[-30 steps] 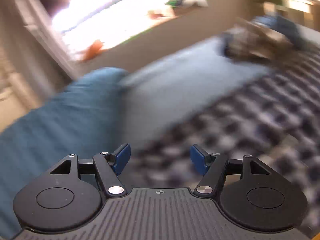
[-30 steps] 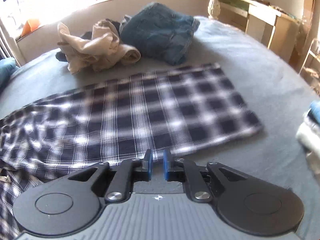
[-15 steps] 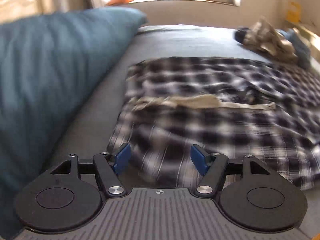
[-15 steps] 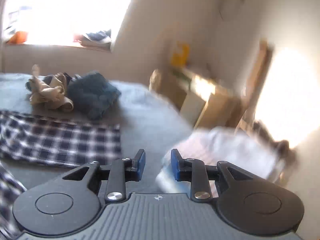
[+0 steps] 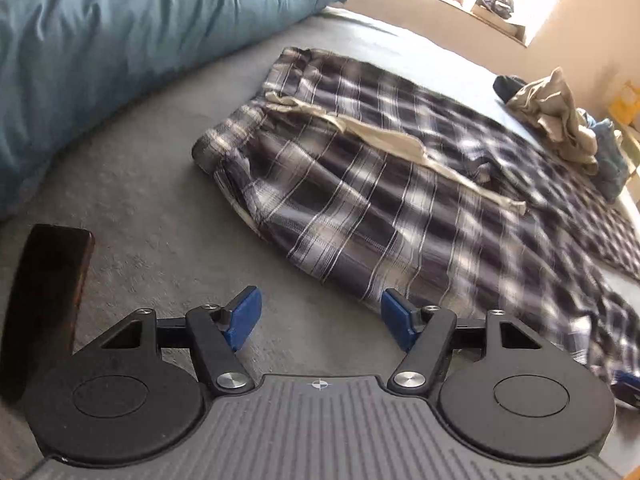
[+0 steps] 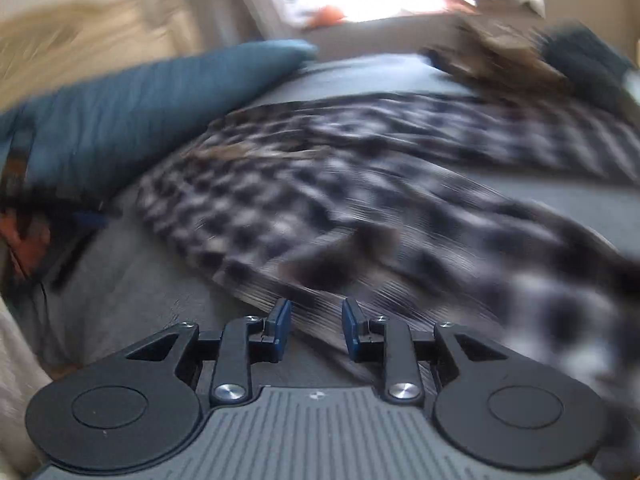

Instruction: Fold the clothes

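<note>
Hovering low over grey bed [image 5: 132, 208], left gripper [image 5: 320, 320] with jaws wide apart, empty, just short of plaid trousers [image 5: 360, 184]. Right gripper [image 6: 316, 330] hanging partly open, nothing between pads, at trousers' near edge; view blurred. Trousers lying spread flat beside teal pillow [image 5: 120, 20], pale drawstring [image 5: 380, 136] trailing across. Since half a second ago: right gripper swinging back from room's far side toward trousers.
</note>
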The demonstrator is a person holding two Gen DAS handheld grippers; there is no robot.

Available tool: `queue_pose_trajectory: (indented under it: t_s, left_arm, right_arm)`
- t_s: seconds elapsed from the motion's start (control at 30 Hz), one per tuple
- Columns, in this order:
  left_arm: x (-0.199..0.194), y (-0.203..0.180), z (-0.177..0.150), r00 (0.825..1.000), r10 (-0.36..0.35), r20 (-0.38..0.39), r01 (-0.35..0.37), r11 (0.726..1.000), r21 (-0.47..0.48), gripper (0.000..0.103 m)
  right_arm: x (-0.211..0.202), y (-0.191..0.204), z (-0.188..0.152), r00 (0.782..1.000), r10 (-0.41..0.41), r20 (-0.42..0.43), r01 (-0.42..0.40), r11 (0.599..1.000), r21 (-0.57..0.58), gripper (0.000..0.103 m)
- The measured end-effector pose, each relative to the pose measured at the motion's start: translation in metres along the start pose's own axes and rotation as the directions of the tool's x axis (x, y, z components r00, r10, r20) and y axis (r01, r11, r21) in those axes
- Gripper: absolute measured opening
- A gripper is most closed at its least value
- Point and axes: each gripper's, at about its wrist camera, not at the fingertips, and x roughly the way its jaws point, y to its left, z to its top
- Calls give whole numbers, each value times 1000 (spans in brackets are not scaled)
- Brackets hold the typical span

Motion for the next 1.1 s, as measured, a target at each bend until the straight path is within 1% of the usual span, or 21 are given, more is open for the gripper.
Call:
queue_pose_trajectory:
  t_s: [0.03,0.13,0.2,0.27,0.43,0.5,0.53,0.57,0.6,0.67,0.73,0.77,0.8,0.93,1.0,1.07,1.1]
  left_arm:
    - [1,3,-3,1000,2,5,-1,1000,-19,66]
    - [1,14,-7,999,22,33,-19,995,-96,65]
    - [0,24,-6,997,20,69,-9,987,-162,65]
    - [7,33,-3,996,8,85,10,979,-206,66]
    - [26,53,7,993,-22,117,57,952,-301,65]
    - [34,60,10,991,-34,131,77,938,-338,65]
    - [38,64,12,991,-37,131,81,933,-350,65]
    - [42,67,14,991,-40,127,84,930,-358,60]
    - [45,68,15,991,-44,126,87,928,-362,50]
    - [49,70,19,991,-53,126,95,927,-362,41]
    - [54,72,22,990,-61,125,103,926,-363,26]
    - [55,72,23,990,-64,126,105,927,-359,14]
    - [56,72,23,990,-59,126,101,930,-354,11]
    - [63,72,24,992,-69,103,100,936,-338,11]
    - [65,72,25,993,-70,93,98,935,-341,17]
    - [67,72,26,993,-69,94,97,933,-347,19]
    - [67,71,26,993,-64,100,95,933,-346,19]
  right_arm:
    - [13,14,3,1000,5,14,-4,999,-51,29]
    - [46,39,12,1000,9,6,-8,989,-149,29]
    - [51,49,16,1000,30,7,-28,987,-157,29]
    - [50,56,16,999,37,5,-36,989,-144,29]
    - [55,73,9,1000,-18,-22,14,983,-181,29]
    - [58,84,7,999,-44,-32,36,974,-223,29]
    - [60,92,6,997,-67,-26,58,964,-259,29]
    - [63,99,5,996,-93,-16,84,950,-301,29]
    - [66,105,5,993,-114,-10,104,938,-332,29]
    - [71,116,3,989,-146,-8,132,915,-381,29]
    - [74,125,0,986,-167,-12,145,890,-431,29]
    - [75,129,-1,984,-177,-14,152,877,-456,29]
    - [77,134,-2,982,-188,-15,158,863,-480,29]
    - [89,146,-7,973,-230,-13,183,804,-565,29]
    - [97,148,-11,969,-246,-24,183,779,-600,28]
    - [106,149,-13,964,-266,-26,192,755,-627,27]
    - [109,150,-14,961,-275,-21,199,744,-638,25]
